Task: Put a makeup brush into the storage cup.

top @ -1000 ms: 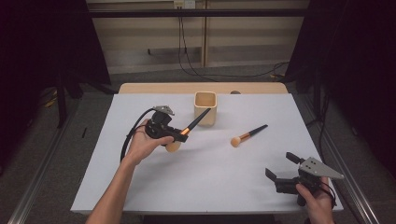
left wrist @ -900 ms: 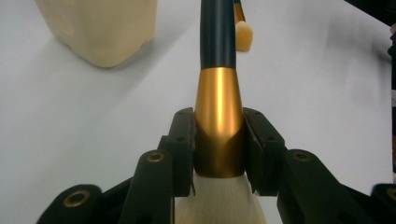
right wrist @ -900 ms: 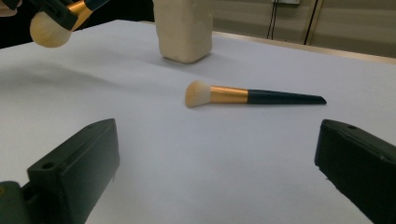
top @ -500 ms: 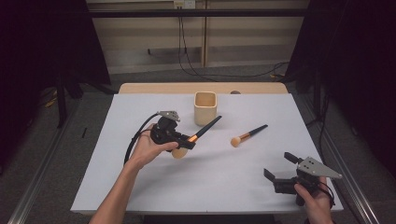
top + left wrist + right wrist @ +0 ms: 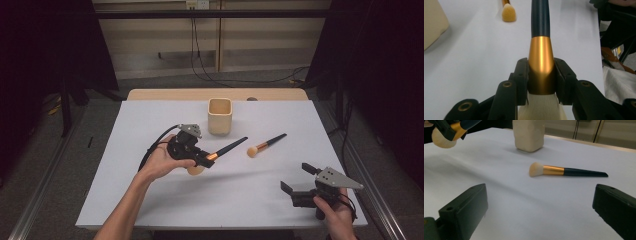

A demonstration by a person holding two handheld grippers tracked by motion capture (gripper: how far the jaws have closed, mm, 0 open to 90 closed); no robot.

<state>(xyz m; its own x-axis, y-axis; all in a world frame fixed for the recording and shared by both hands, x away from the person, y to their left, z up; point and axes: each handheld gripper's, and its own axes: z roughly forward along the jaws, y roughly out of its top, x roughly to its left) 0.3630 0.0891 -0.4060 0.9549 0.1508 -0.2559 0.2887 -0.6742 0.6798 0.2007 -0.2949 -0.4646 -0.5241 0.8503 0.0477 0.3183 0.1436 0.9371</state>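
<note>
Three cameras: one fixed overhead, one riding on each gripper.

The high view looks forward and down from the person's side, taking in the whole white table (image 5: 150, 200), the beige cup (image 5: 220, 116) near its far edge and the floor beyond. The left gripper view sits very close behind the left gripper (image 5: 541, 75), looking along the gold-banded makeup brush (image 5: 541, 62) it clamps, out across the table. The right gripper view sits low near the tabletop, facing across it between the right gripper's (image 5: 540, 207) wide-set jaws. All three views share the second brush (image 5: 564, 171) lying on the table; the high view and the right gripper view also share the cup and the held brush.
</note>
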